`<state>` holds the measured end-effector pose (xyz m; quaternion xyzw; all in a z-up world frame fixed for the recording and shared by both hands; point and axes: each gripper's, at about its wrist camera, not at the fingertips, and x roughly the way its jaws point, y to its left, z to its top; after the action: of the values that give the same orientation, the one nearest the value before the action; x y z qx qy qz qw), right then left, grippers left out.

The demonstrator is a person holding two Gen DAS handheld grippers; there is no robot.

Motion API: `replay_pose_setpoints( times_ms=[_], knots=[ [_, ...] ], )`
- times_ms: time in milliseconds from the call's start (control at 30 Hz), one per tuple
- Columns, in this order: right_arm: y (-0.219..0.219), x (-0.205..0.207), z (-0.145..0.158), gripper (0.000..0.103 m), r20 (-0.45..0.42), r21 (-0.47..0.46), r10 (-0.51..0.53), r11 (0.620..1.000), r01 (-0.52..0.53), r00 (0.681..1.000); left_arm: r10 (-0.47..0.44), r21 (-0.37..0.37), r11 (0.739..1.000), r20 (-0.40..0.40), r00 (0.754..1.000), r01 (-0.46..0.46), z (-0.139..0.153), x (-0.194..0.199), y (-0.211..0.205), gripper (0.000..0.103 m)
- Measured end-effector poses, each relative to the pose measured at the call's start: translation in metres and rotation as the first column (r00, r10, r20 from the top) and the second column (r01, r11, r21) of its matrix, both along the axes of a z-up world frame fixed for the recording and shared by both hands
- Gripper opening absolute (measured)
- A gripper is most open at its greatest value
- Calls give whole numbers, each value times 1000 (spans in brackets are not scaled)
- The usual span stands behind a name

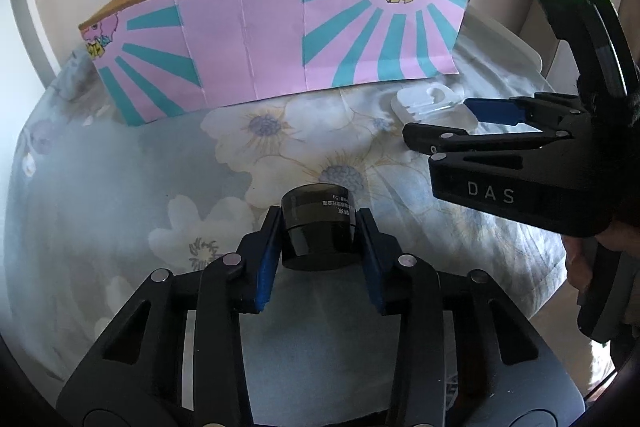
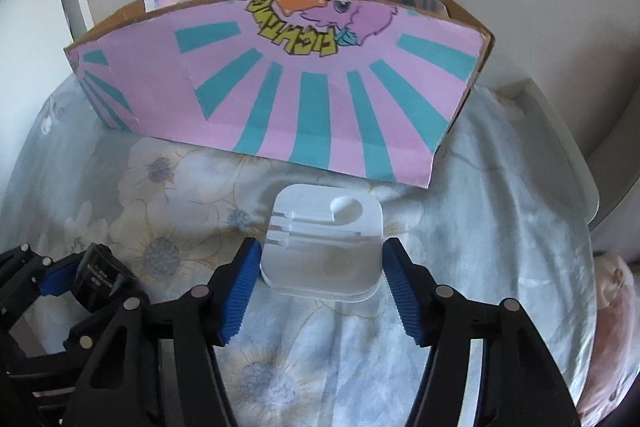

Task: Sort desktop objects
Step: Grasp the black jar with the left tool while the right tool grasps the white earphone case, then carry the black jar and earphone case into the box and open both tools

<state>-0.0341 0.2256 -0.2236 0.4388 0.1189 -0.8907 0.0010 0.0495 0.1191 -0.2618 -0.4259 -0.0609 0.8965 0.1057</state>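
Floral-cloth desk [image 2: 500, 227]: left gripper [image 1: 318, 259] clamped on small dark cylindrical jar [image 1: 318, 227], right gripper [image 2: 320, 275] spread around white square plastic holder [image 2: 324, 243] near pink-teal cardboard box [image 2: 280, 83], slip risk on 2 smooth sides.

L gripper [image 1: 320, 251] clamped, R gripper [image 2: 320, 263] jaws apart

Dark cylindrical jar [image 1: 318, 227], printed label on its side, lying tilted and pinched between blue pads. White square-cornered plastic holder [image 2: 322, 247] with grooves and a round recess, flat on the floral cloth. Pink-and-teal cardboard box [image 2: 280, 87], open-topped, upright just behind.
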Motion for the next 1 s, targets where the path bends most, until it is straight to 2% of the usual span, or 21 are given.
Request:
replay_pose_setpoints(
  times_ms=[267,433,633,833,1000],
  knots=[
    [1,6,7,58,-19,2,5,1000,-5,1000,-9,-2,1000,5,1000,9,5,0,-1,33],
    [6,9,22,58,-20,-7,4,1000,-4,1000,-10,14,1000,15,1000,10,23,-5,-8,33],
    [21,16,57,58,-36,-48,6,999,-8,999,2,12,1000,-9,1000,-2,59,-9,-22,33],
    [10,25,97,58,-53,-95,49,994,-53,997,-1,0,1000,-27,1000,1,100,-19,-38,33],
    [-2,17,129,58,-78,-86,90,992,-97,993,13,3,1000,-61,998,-12,131,-38,-60,33]
  ],
)
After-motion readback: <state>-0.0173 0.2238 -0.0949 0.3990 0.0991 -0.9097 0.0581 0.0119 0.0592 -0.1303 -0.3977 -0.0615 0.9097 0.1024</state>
